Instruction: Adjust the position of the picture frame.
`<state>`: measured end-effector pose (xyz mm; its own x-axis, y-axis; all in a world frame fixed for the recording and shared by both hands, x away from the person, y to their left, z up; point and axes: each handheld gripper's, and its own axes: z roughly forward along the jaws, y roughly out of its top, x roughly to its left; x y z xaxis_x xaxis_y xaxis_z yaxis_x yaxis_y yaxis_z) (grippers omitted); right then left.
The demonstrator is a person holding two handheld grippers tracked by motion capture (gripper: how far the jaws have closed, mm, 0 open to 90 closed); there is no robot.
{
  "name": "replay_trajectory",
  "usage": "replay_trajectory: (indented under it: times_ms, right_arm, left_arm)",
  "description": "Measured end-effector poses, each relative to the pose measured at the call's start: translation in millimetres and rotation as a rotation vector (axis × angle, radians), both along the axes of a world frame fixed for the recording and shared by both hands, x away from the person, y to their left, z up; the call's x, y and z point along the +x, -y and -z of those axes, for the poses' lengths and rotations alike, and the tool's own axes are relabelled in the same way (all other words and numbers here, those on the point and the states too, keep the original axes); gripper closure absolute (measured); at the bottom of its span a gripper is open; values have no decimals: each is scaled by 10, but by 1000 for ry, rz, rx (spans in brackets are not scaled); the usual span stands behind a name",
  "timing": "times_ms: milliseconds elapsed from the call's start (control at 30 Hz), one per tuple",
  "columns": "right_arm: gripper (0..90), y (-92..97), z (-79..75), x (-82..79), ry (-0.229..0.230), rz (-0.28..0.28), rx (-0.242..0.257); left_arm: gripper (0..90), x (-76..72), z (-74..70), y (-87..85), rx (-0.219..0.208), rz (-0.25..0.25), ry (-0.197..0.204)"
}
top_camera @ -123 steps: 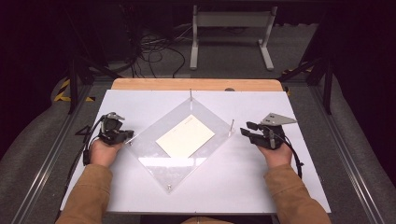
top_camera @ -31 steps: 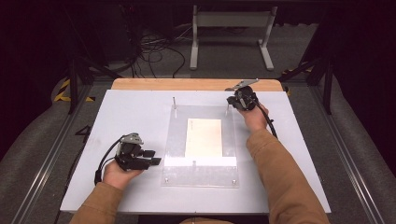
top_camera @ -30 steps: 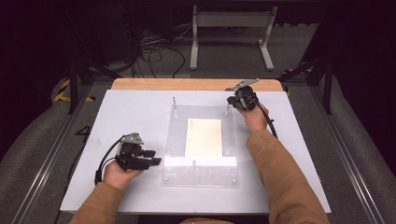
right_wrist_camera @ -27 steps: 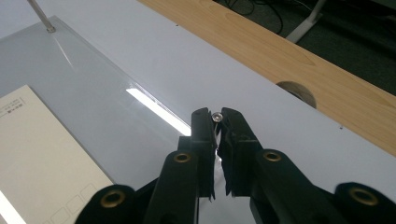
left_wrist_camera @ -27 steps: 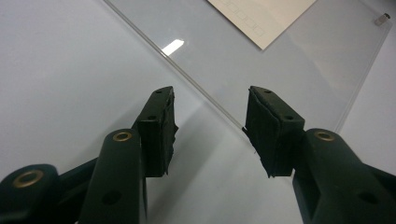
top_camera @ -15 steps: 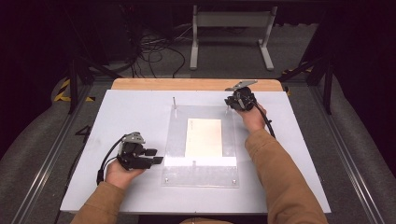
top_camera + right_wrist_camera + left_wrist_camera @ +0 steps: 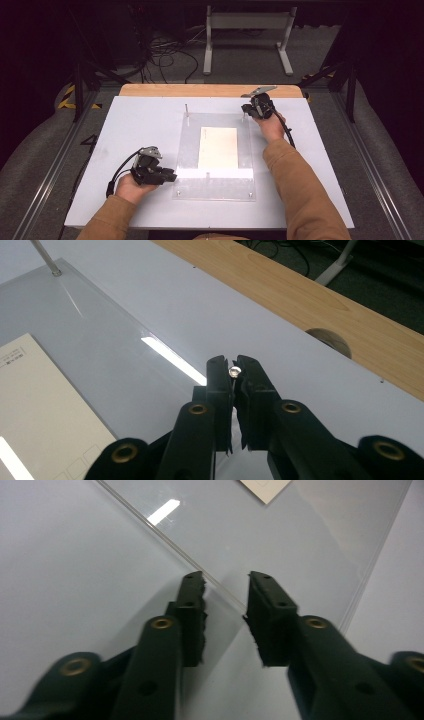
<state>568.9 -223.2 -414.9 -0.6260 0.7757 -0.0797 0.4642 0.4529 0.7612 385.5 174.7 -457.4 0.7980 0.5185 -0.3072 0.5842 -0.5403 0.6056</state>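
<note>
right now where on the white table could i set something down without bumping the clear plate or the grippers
Most bare room is the far-left stretch of the white table, between its left edge and the clear plate. A narrower strip runs along the right edge. It is crowded at the near-left plate corner by the left hand-held gripper, and at the far-right metal pin by the right hand-held gripper.

Paper sheet (image 7: 45, 405) under the clear acrylic plate (image 7: 215, 192): print too small to read, cut by the right gripper view's left and bottom edges. Pin (image 7: 234, 372) at the plate's far right corner: shaft hidden between the right gripper (image 7: 233, 371) jaws (rounded tip visible).
</note>
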Motion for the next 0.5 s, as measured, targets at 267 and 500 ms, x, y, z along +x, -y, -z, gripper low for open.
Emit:
replay_trajectory:
  times_ms: [267,500]
  right_arm:
    - [842,-21,-6,-23,3,0,-18]
    - [845,-16,-33,-82,-13,6,-36]
  left_arm:
    - [897,-37,31,-4,-20,44,11]
    - [897,-111,41,-12,-33,87,1]
